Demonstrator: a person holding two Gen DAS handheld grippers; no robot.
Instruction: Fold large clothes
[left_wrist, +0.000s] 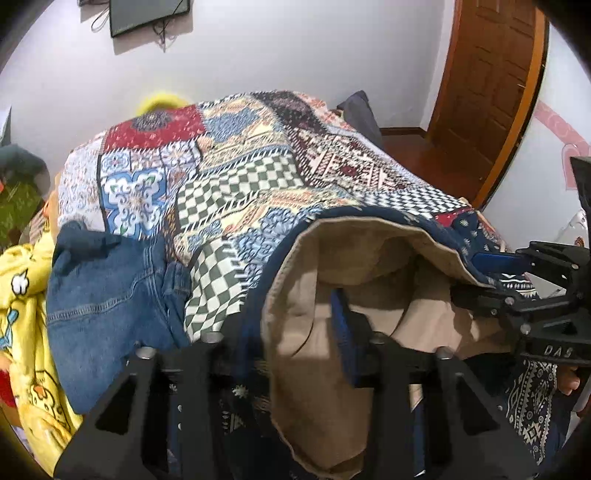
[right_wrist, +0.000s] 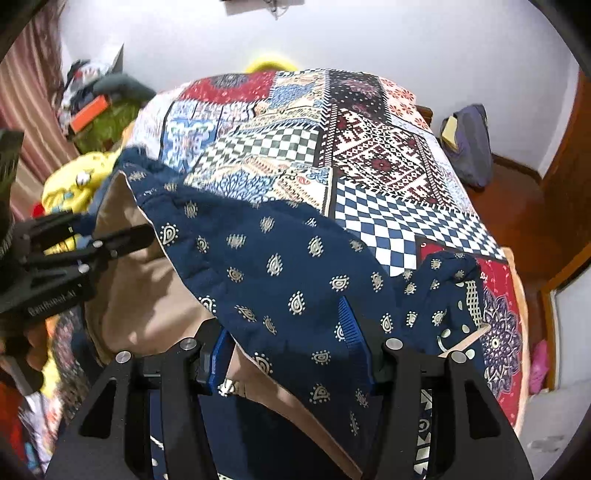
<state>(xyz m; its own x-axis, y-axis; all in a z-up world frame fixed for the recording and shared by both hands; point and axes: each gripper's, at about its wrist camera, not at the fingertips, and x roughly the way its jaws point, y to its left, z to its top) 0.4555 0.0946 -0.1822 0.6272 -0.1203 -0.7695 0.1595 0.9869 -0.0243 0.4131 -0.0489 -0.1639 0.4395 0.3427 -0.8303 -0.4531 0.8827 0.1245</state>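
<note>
The garment (right_wrist: 280, 266), navy with small pale motifs and a plain tan lining, hangs lifted over the near edge of the bed (right_wrist: 388, 155). It looks soft, light and limp, sagging wherever it is unsupported, so I judge the edges best for holding. My left fingers (left_wrist: 343, 325) seem clenched on the tan lining edge. My right fingers (right_wrist: 291, 350) straddle a navy fold, though whether they pinch it I cannot tell. Jeans (left_wrist: 110, 295) lie at the bed's left edge.
</note>
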